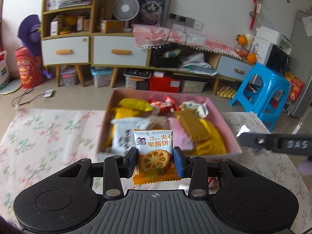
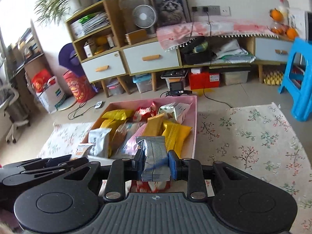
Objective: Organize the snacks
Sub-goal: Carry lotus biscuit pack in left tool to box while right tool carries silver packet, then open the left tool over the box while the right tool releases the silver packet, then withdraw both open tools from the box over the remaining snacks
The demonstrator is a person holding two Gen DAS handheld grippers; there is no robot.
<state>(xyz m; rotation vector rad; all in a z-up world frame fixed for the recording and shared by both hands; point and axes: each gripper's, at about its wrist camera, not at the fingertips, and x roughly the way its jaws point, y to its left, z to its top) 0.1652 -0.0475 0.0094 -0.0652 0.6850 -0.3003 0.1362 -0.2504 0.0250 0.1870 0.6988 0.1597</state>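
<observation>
A pink box holds several snack packets, yellow, red, white and tan; it also shows in the right wrist view. My left gripper is shut on a white and orange jam biscuit packet, held upright just before the box's near edge. My right gripper is shut on a silver snack packet, held over the box's near edge. The right gripper also shows in the left wrist view, to the right of the box. The left gripper shows at the left in the right wrist view.
The box sits on a table with a floral cloth. A red packet lies under my right gripper. Behind stand wooden cabinets, a fan and a blue plastic stool.
</observation>
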